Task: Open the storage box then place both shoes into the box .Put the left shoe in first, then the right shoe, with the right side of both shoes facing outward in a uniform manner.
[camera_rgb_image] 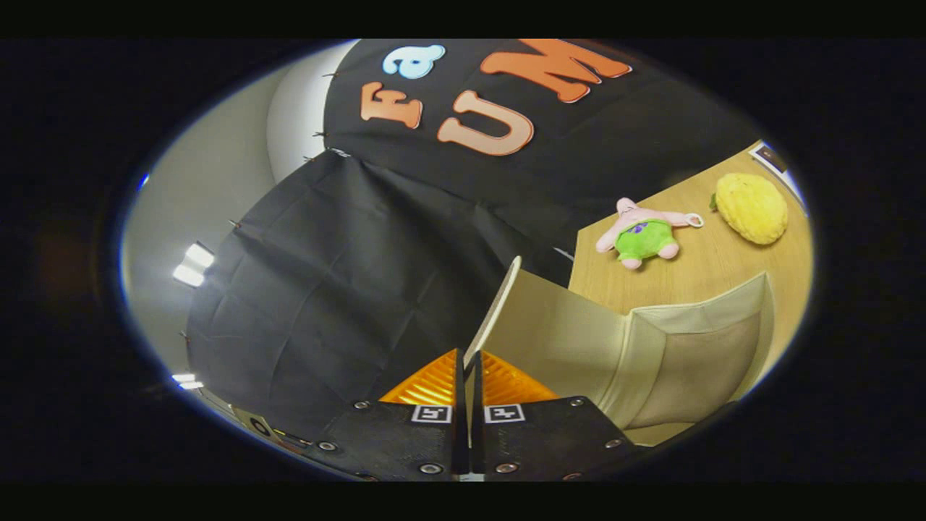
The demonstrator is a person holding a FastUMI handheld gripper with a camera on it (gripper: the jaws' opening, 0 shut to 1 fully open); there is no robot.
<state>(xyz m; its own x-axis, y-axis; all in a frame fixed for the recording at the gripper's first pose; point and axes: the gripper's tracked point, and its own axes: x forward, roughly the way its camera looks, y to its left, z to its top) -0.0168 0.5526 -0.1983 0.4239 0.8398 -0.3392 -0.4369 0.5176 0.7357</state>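
Observation:
My gripper [466, 358] is shut on the thin lid [498, 304] of the beige storage box [651, 354], with both fingers pressing its edge. The lid is raised and stands nearly edge-on, running up from between the fingers. To the right of the lid I see the box's open inside with its cream fabric walls. The view is tilted, so the table slopes off to the right.
On the wooden table [716, 268] beyond the box lie a pink plush toy with green shorts [642, 235] and a yellow plush fruit [752, 208]. The black cloth wall [347, 289] rises behind and to the left of the box.

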